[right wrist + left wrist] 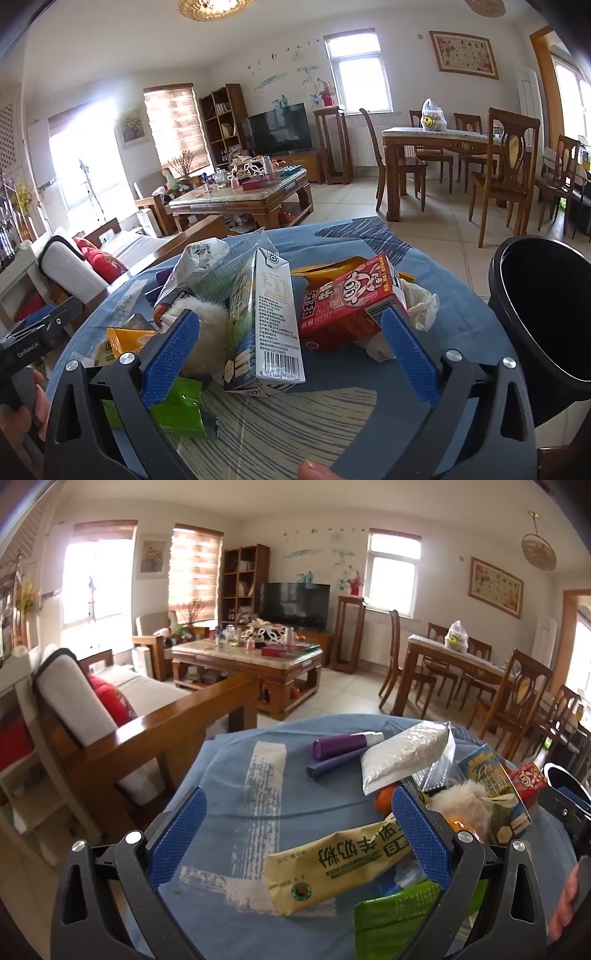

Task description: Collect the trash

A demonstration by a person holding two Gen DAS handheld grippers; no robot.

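While both tools hover spread wide and holding nothing above the blue-clothed table [369, 240], the trash pile lies directly ahead of them; the right gripper [291, 354] frames the tall milk carton [271, 317], which stands upright between its blue pads with its long axis vertical, while the red drink box [347, 302] leans just beside the right pad; the black bin [543, 314] waits off to that tool's right (making the right hand the nearer carrier, by this reading). Ahead of the left gripper [299, 834] one yellow milk-powder sachet [332, 864] lies flat, its length running crosswise between the pads; beyond it sit one purple tube [343, 744], one silver pouch [402, 753] and one green packet [395, 912].
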